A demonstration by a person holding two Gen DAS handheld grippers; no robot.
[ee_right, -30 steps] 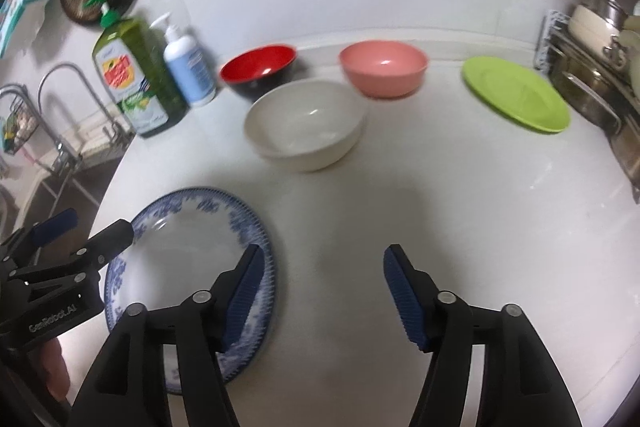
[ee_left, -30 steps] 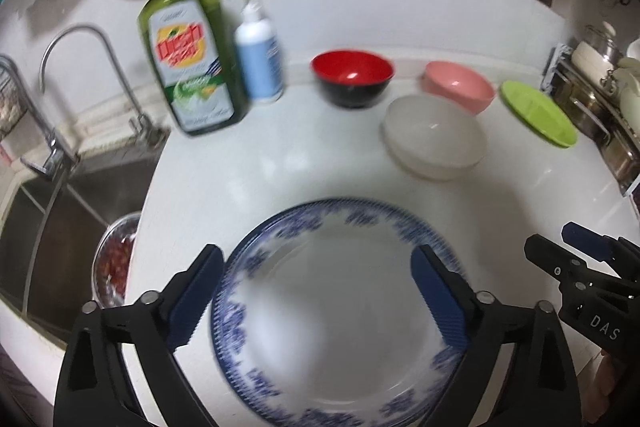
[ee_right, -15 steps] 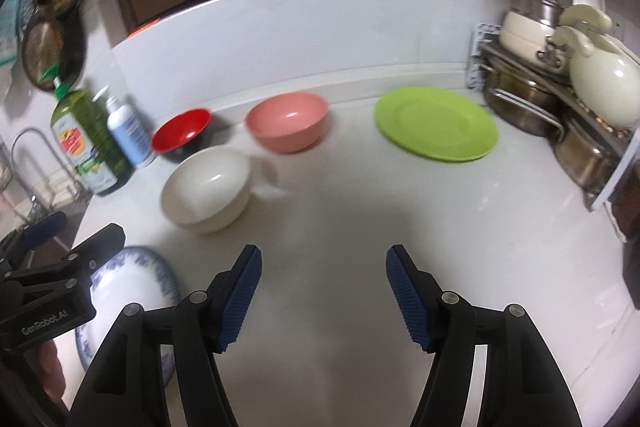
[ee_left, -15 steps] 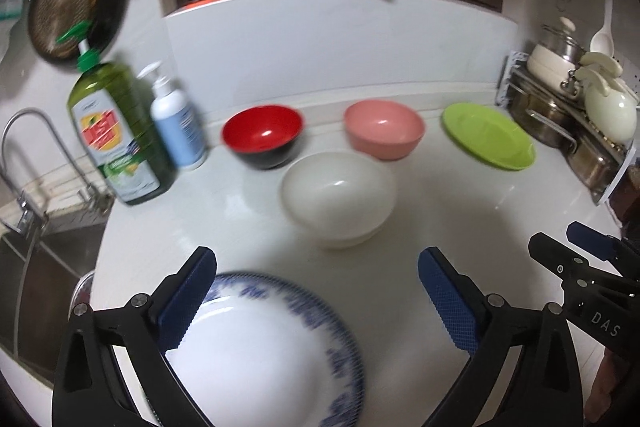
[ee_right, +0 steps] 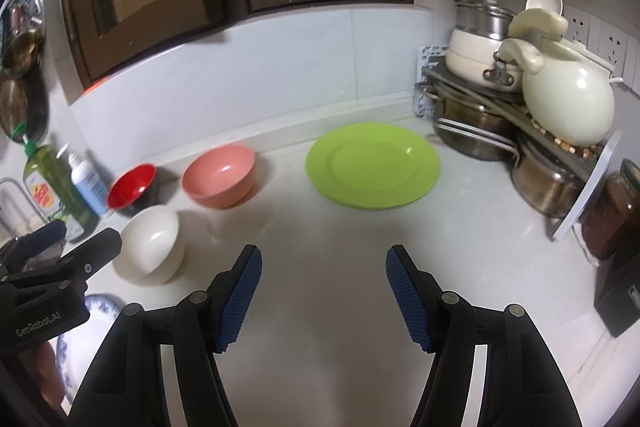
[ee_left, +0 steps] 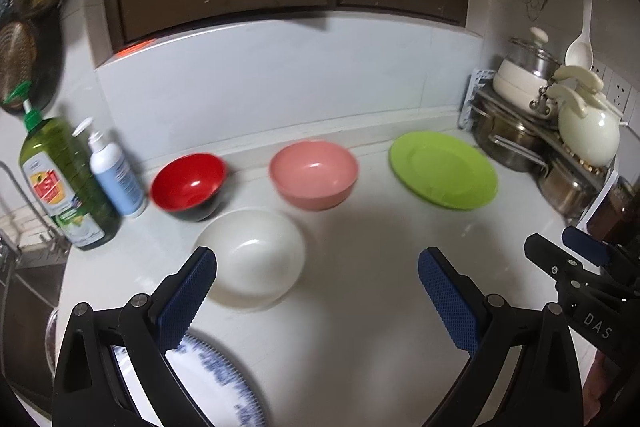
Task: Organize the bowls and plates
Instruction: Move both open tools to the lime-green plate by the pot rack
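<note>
On the white counter stand a white bowl (ee_left: pixel 252 259), a red bowl (ee_left: pixel 188 185), a pink bowl (ee_left: pixel 314 173) and a flat green plate (ee_left: pixel 444 169). A blue-patterned plate (ee_left: pixel 212 379) lies at the near left, partly under my left gripper (ee_left: pixel 316 291), which hangs open and empty above the counter just in front of the white bowl. My right gripper (ee_right: pixel 322 285) is open and empty too, over bare counter, with the green plate (ee_right: pixel 372 165) ahead and the pink bowl (ee_right: pixel 220 181) and white bowl (ee_right: pixel 150 243) to its left.
A green soap bottle (ee_left: pixel 64 187) and a white pump bottle (ee_left: pixel 116 175) stand at the left by the sink (ee_left: pixel 24 291). A rack of pots and a cream kettle (ee_right: pixel 564 95) fills the right corner. A brown jar (ee_right: pixel 616 211) sits at far right.
Both grippers have lifted and tilted up, away from the blue plate. The view now takes in the bowls, green plate and back wall. Both stayed open.
</note>
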